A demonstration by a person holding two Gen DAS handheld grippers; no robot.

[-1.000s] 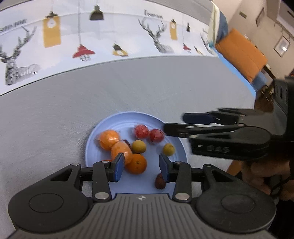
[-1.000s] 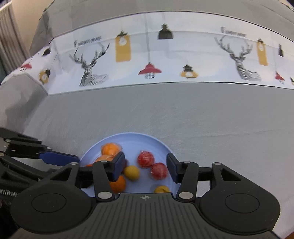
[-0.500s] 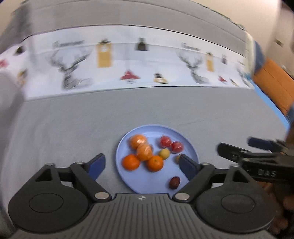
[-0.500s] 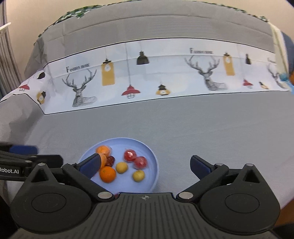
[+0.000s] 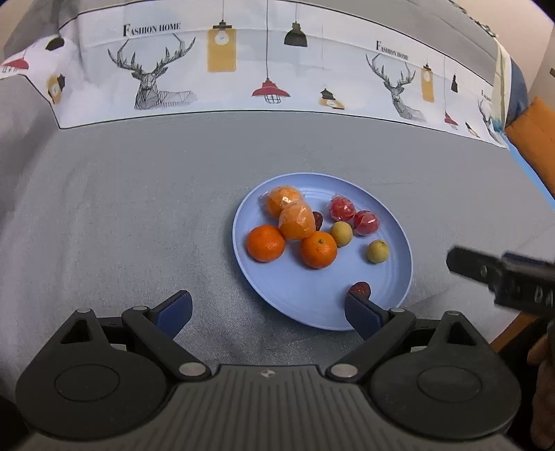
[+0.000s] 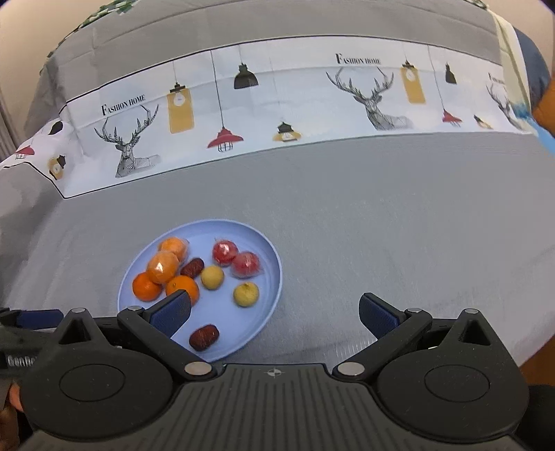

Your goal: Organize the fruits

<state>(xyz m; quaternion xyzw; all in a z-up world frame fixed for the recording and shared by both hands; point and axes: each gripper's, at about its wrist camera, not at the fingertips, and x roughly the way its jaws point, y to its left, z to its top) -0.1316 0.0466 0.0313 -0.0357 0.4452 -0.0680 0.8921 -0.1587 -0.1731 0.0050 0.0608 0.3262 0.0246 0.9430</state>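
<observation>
Fruits fill plate (image 5: 399, 277); both grippers' fingers spread.

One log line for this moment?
left gripper: open, empty | right gripper: open, empty | fruits on blue plate

Ahead of both grippers stretches a grey fabric tablecloth (image 5: 145, 194), slightly mottled and evenly lit, with soft wrinkles near the close edge. Farther ahead, a white printed band (image 6: 312, 104) runs across it, showing line-drawn deer heads, hanging lamps in red, black and yellow, and the words "FASHION HOME". Beyond the band the grey cloth continues toward a pale beige wall (image 6: 41, 20). Far off to the right of the left gripper sits an orange cushioned seat (image 5: 534, 135) with a strip of blue cloth just below it.
</observation>
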